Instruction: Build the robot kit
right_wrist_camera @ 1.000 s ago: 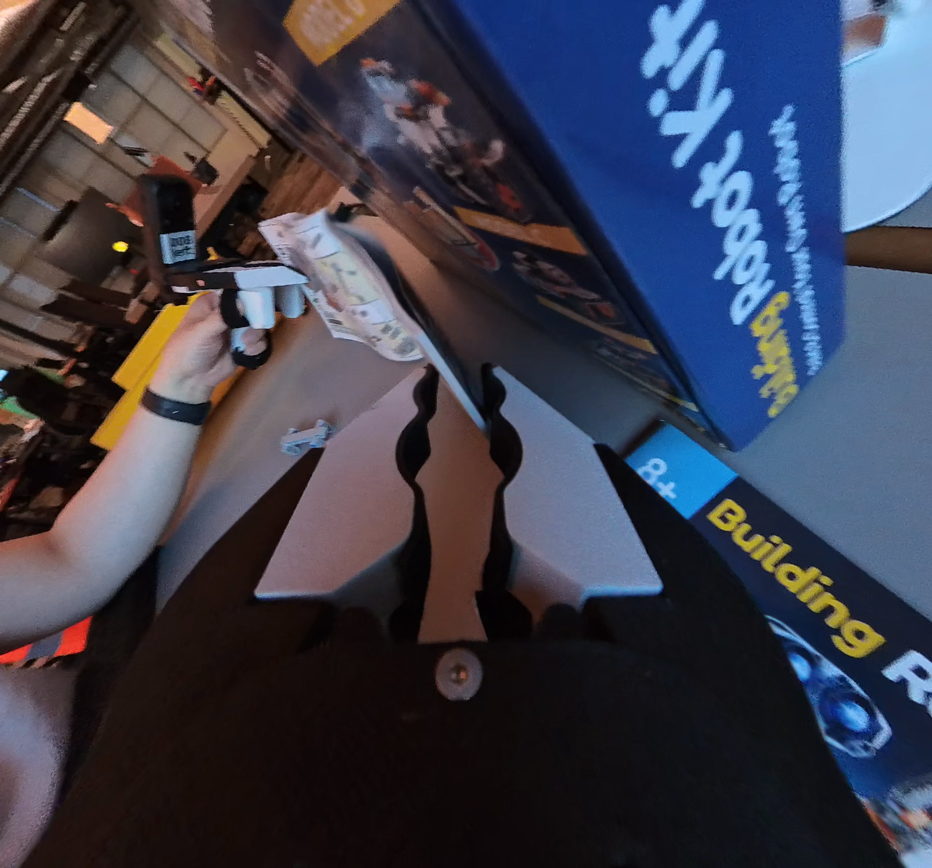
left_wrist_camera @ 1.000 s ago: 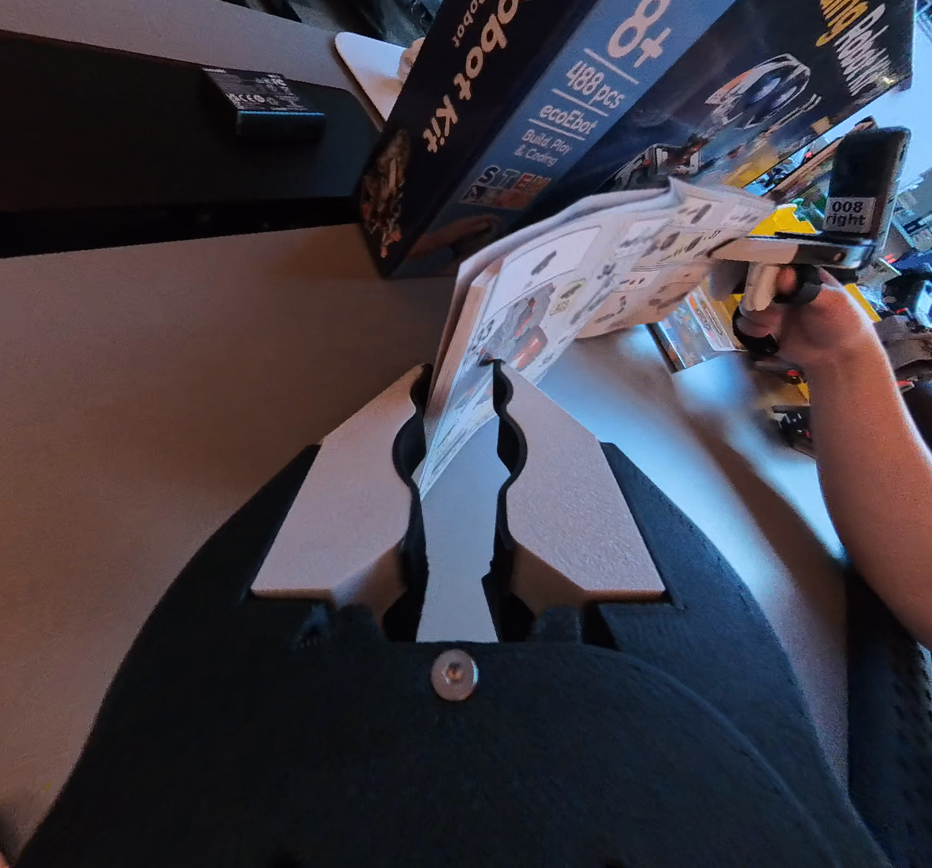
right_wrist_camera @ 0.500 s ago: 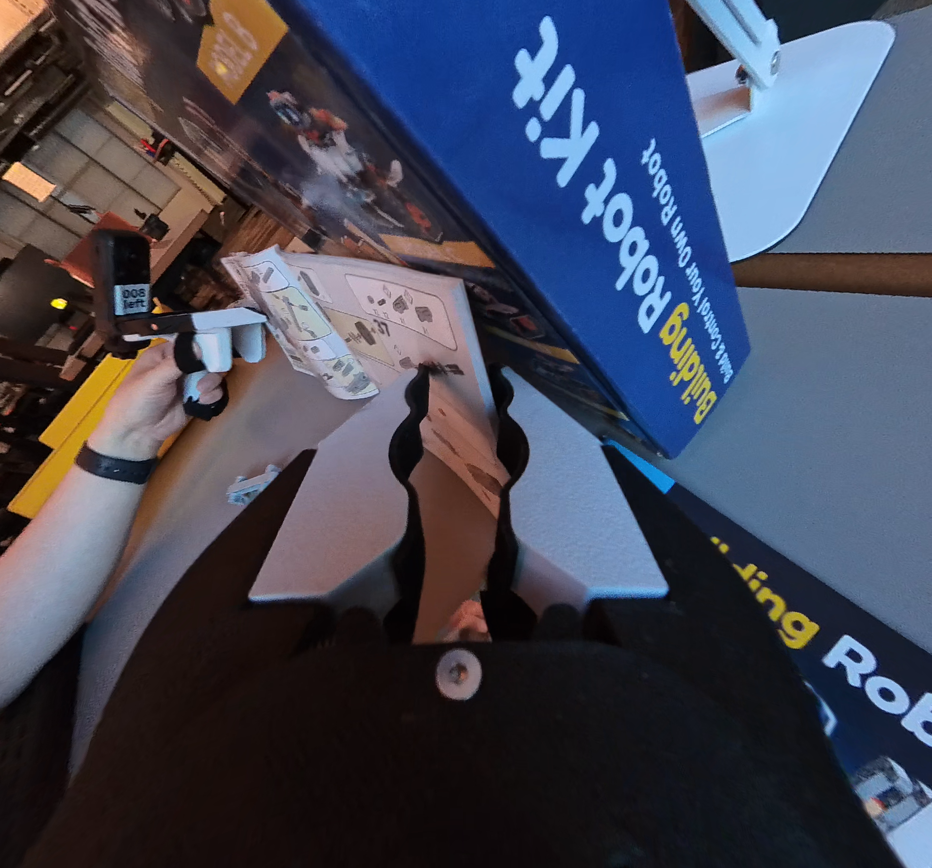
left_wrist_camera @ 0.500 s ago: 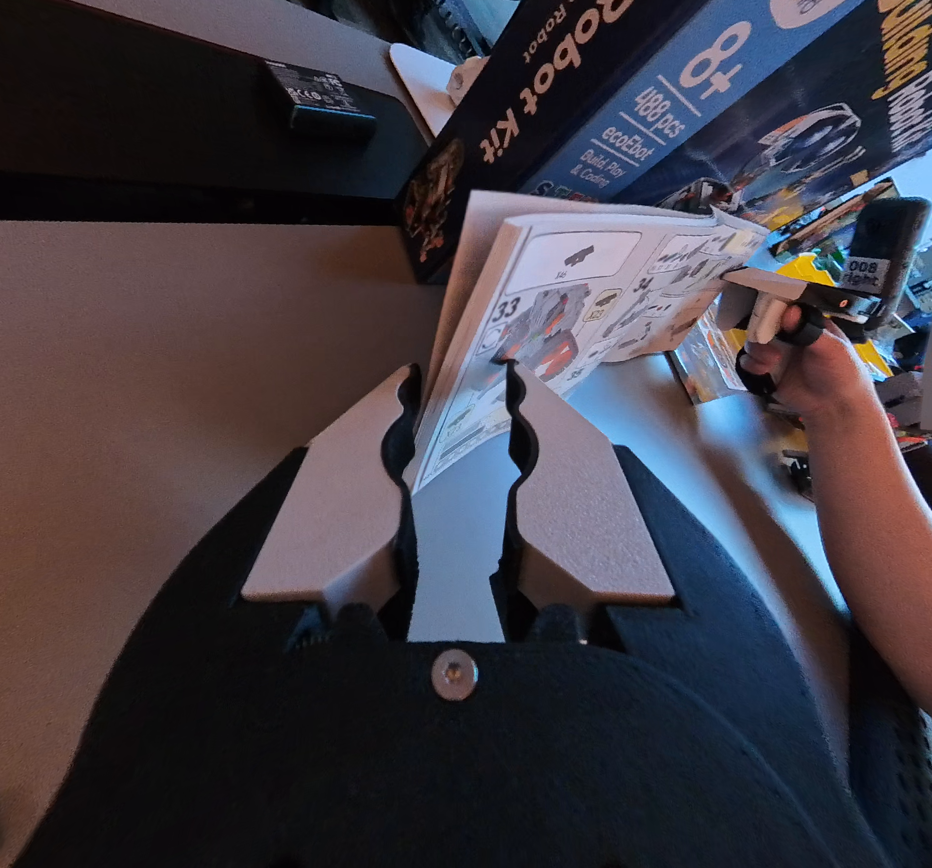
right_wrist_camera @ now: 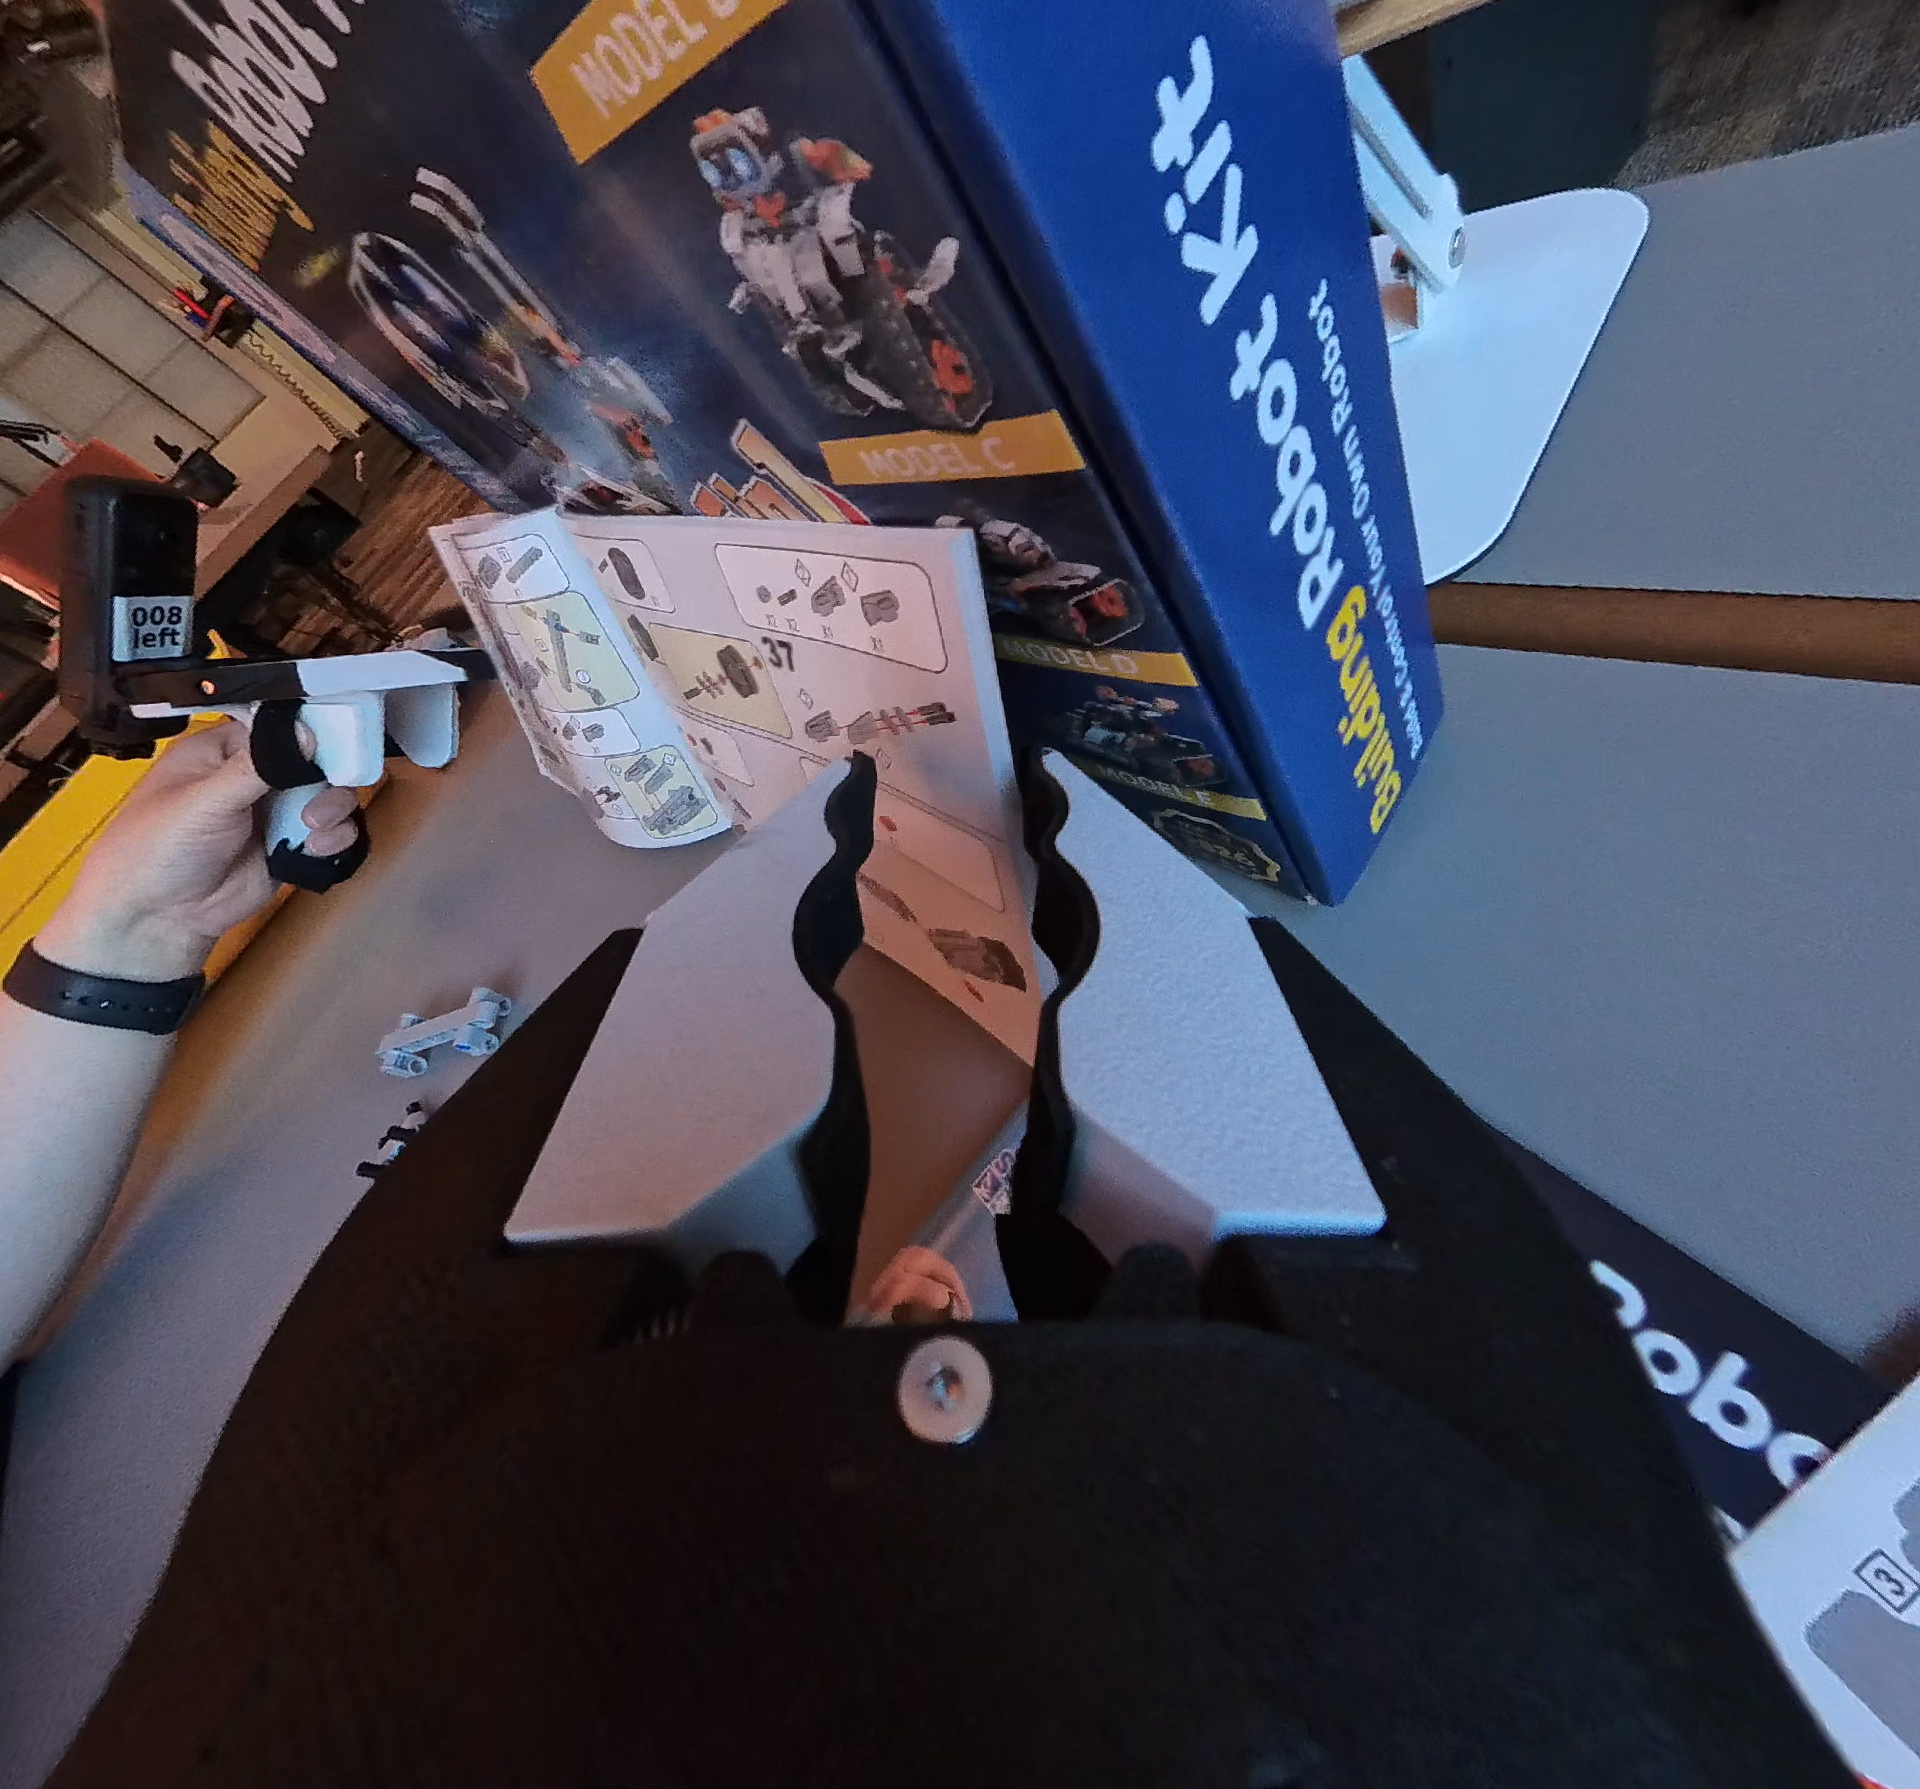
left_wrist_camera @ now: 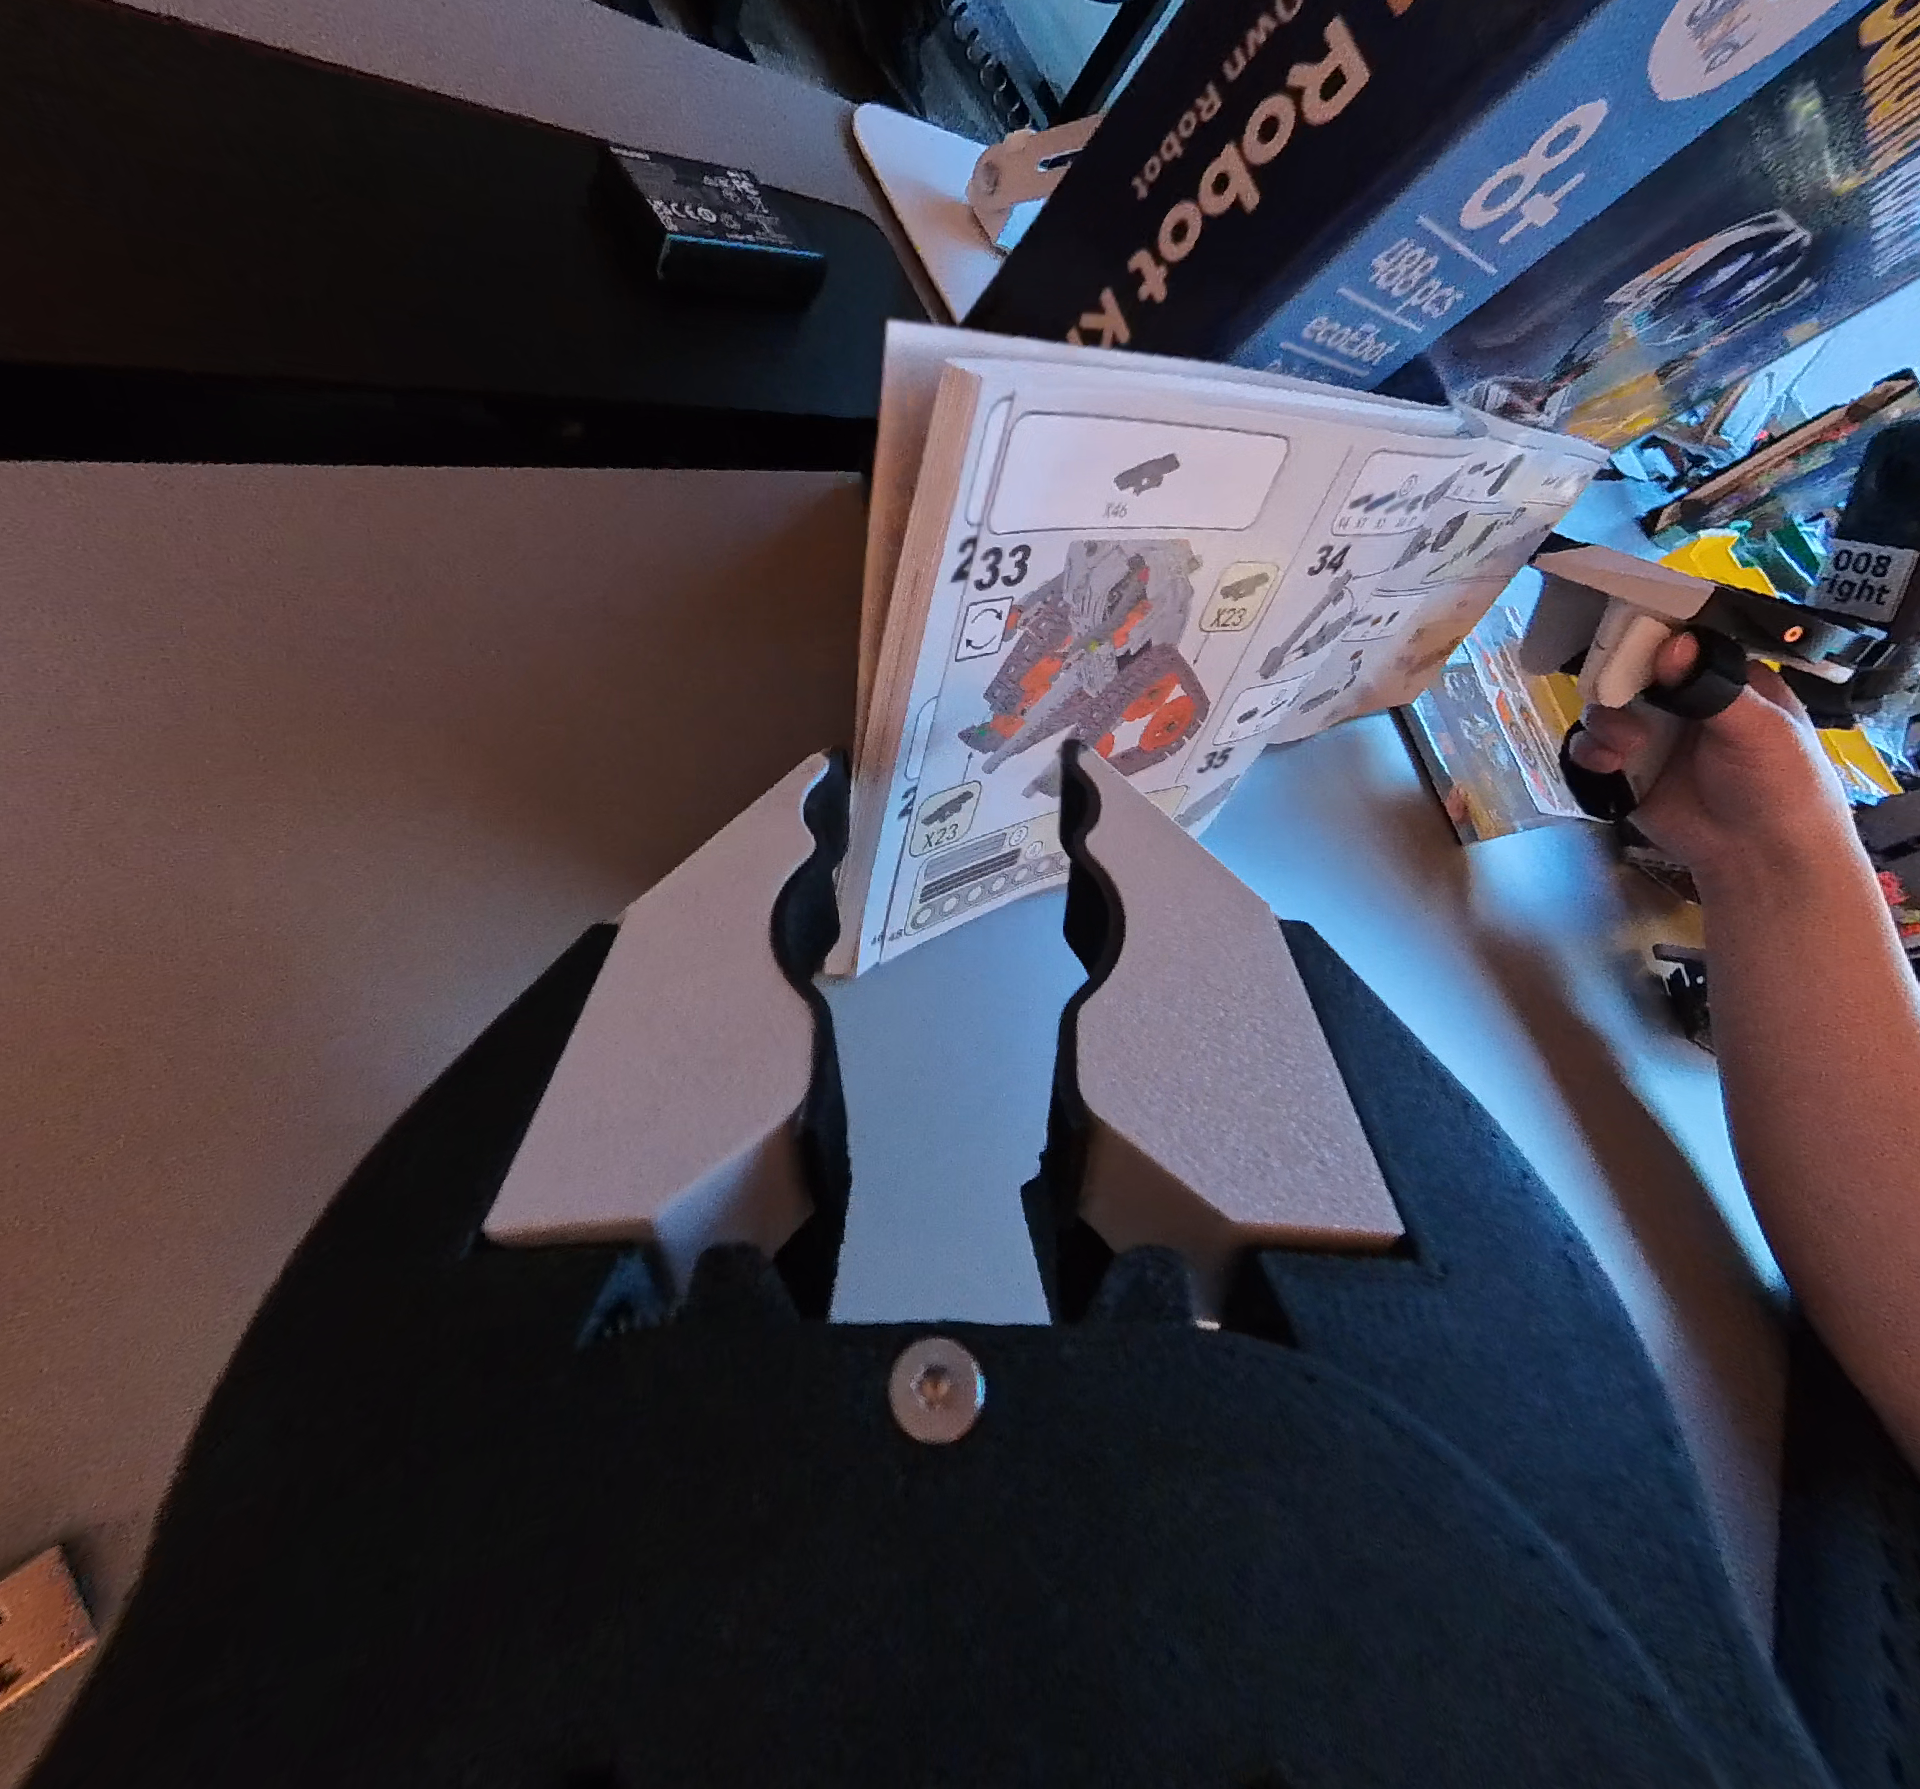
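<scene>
Left wrist view: the left gripper (left_wrist_camera: pixel 951 804) stands spread around the instruction booklet's (left_wrist_camera: pixel 1122 596) near corner, gripping nothing.

Right wrist view: the right gripper (right_wrist_camera: pixel 940 783) likewise gapes around the far corner. Thin, floppy paper; I'd pinch near the spine.

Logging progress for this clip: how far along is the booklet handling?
Done: the instruction booklet is open and upright in front of the big box. In hand: the left gripper and right gripper each straddle one end of it, jaws apart. Left: neither is clamped on it, and a small grey part lies untouched nearby.
</scene>
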